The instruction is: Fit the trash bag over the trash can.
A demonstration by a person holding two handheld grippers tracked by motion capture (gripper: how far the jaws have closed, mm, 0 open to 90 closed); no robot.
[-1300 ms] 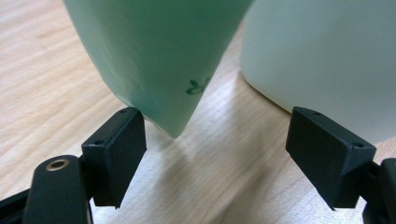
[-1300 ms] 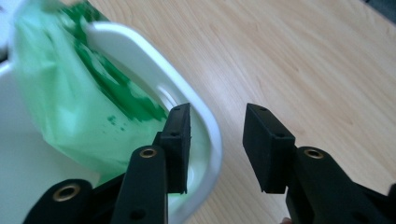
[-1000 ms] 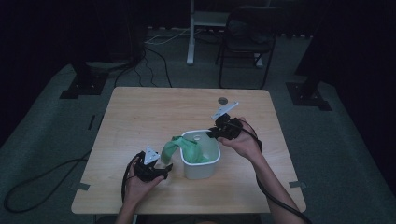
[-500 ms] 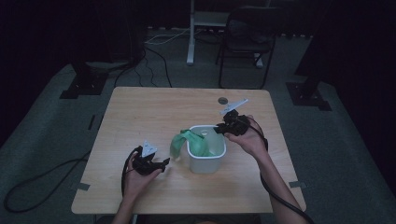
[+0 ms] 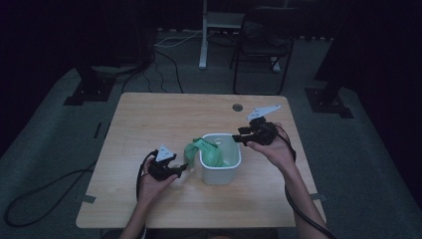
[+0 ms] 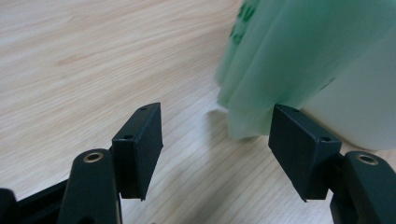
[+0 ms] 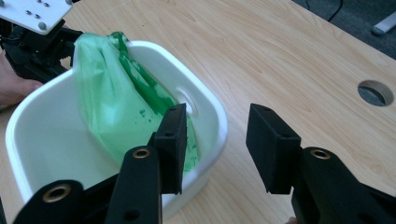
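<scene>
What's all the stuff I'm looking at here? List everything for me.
bin: one, white, near the middle of the table, a little toward the person.
bag: one, green plastic, draped over the bin's left rim, partly inside.
table: one, light wood, with a round cable hole near its far edge.
chair: one, dark, on the floor beyond the table.
left gripper: one, black, left of the bin, jaws apart and just closing, the bag's hanging edge at their tips.
right gripper: one, black, at the bin's far right rim, jaws just opening, nothing held.
</scene>
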